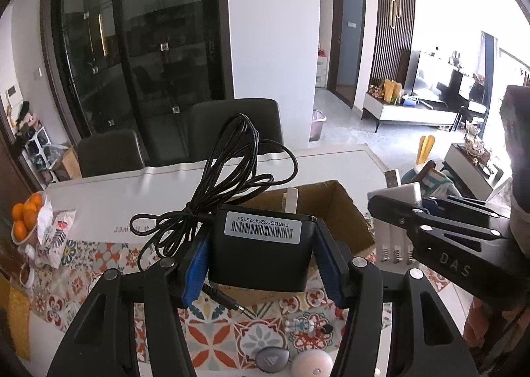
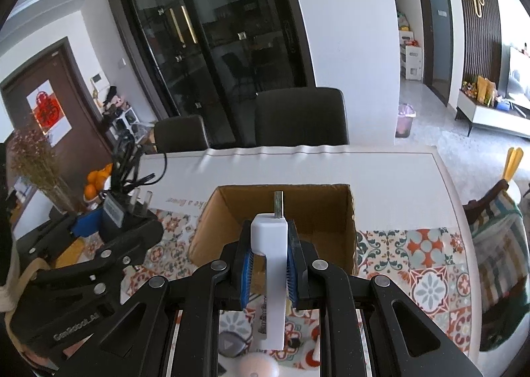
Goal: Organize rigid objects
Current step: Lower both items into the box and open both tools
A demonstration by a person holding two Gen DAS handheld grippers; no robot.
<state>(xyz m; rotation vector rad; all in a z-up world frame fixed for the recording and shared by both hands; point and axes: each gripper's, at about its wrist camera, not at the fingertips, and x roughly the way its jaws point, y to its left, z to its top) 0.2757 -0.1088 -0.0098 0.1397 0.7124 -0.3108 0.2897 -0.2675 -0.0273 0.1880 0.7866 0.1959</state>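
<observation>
My left gripper (image 1: 261, 257) is shut on a black power adapter (image 1: 261, 244) with a barcode label; its black cord (image 1: 228, 178) loops above it and its plug (image 1: 232, 302) hangs below. It is held above the near left edge of an open cardboard box (image 1: 338, 211). My right gripper (image 2: 270, 264) is shut on a white battery charger (image 2: 270, 264) with a USB plug at its tip, held above the near edge of the box (image 2: 285, 224). The right gripper also shows in the left wrist view (image 1: 430, 228), and the left gripper in the right wrist view (image 2: 109, 231).
The box stands on a white table (image 2: 331, 168) with a patterned mat (image 2: 424, 254). A small figurine (image 1: 304, 325), a grey rounded device (image 1: 270, 360) and a pink round object (image 1: 311, 363) lie on the near mat. Oranges (image 1: 26, 216) sit at the left. Two dark chairs (image 2: 298, 118) stand behind.
</observation>
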